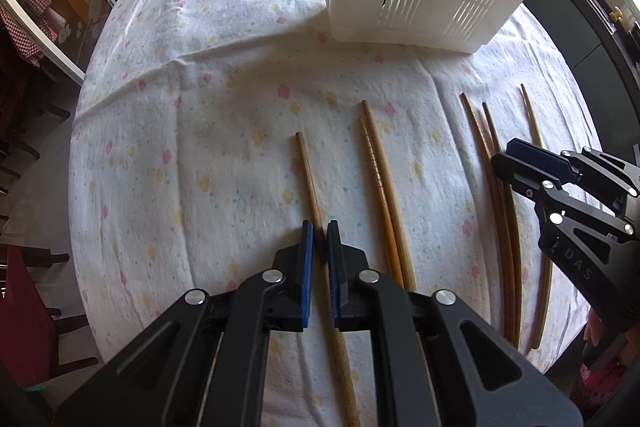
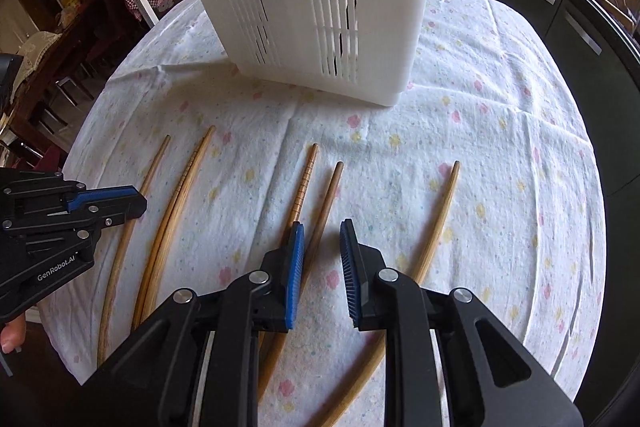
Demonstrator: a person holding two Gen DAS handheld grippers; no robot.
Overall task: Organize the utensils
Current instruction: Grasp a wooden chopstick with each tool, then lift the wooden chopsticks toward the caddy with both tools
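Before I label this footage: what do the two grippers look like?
Both are matte black, angular linkages with silver pivot pins and ribbed blue finger pads. The left gripper reads "GenRobot.AI" in white in the right wrist view; the right gripper shows "DAS" lettering in the left wrist view. No cables show.

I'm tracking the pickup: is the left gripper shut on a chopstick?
Shut: the left gripper has its blue pads pressed against the leftmost chopstick, no gap visible.

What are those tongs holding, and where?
The left tongs straddle the leftmost chopstick mid-length; grip unclear. The right tongs hold nothing.
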